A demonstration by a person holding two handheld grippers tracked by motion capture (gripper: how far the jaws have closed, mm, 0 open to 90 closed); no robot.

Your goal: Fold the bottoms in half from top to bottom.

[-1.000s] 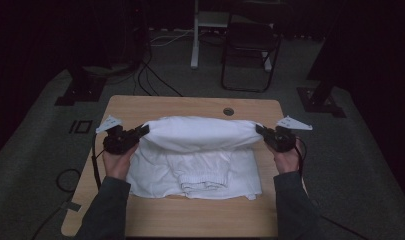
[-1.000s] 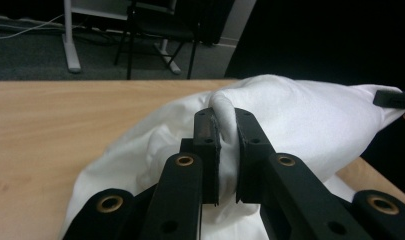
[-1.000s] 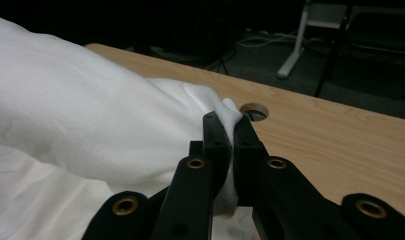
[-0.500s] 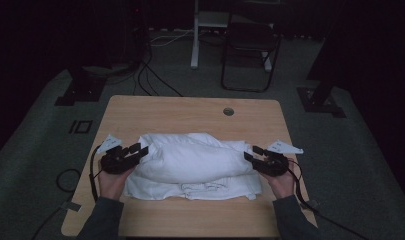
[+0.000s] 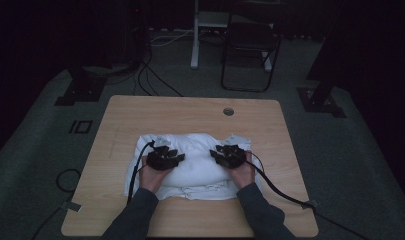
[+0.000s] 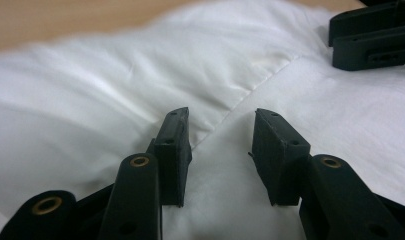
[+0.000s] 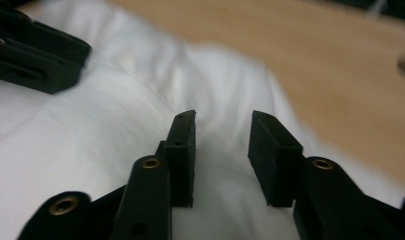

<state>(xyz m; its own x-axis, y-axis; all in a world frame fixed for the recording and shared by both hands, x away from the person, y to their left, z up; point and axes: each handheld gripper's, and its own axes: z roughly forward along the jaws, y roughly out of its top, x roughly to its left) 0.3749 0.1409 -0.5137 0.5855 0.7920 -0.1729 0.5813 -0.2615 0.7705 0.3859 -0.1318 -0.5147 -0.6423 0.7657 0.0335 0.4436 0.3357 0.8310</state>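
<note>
A white garment (image 5: 196, 170) lies folded in a puffy bundle on the wooden table (image 5: 140, 115), toward its front middle. My left gripper (image 5: 178, 157) rests on the bundle's left part and my right gripper (image 5: 216, 151) on its right part, tips facing each other a short way apart. In the left gripper view the left gripper (image 6: 220, 120) is open over the white garment (image 6: 90, 90), nothing between the jaws, with the right gripper (image 6: 372, 37) at top right. In the right gripper view the right gripper (image 7: 222, 120) is open above the garment (image 7: 65, 150), the left gripper (image 7: 35, 52) at top left.
A round cable hole (image 5: 228, 111) sits near the table's far edge. Cables (image 5: 285, 187) trail from both grippers over the front of the table. Beyond the table stand a dark chair (image 5: 250, 55) and stand bases (image 5: 77, 92) on the carpet.
Both grippers held the garment's far ends and carried that edge toward the person, folding it over. They have let go and moved inward onto the bundle's middle.
</note>
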